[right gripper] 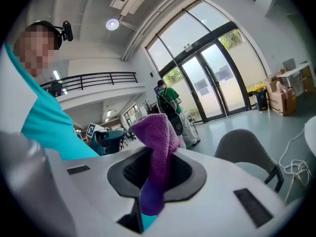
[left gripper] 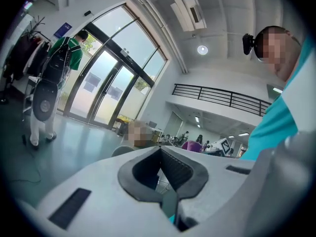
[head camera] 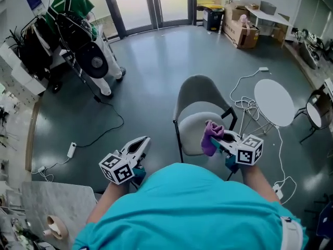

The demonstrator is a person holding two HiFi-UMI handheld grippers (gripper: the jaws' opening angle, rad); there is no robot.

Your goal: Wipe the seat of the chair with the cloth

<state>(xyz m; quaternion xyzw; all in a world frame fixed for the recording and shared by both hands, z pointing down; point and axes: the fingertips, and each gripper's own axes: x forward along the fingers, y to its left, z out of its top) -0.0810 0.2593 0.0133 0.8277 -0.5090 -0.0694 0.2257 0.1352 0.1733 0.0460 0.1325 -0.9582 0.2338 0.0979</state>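
Cloth (right gripper: 157,132) — gripped by right tool (right gripper: 157,174) | left tool (left gripper: 159,174) narrow, empty | head view: over seat (head camera: 193,132)

This looks like a big open hall in a work building, not a home. Far away there are tall glass doors (head camera: 151,4), and the grey floor (head camera: 151,66) is wide and shiny. High up, a balcony rail (left gripper: 217,97) runs along the wall, under round ceiling lights (left gripper: 202,49) and an air unit (left gripper: 190,11). Cardboard boxes (head camera: 242,33) sit at the far right. A round white table (head camera: 274,102) stands on the right with loose cables (head camera: 244,85) beside it. A grey chair (head camera: 200,113) is nearby. On the far left, a person in green (head camera: 73,9) stands by some dark gear.
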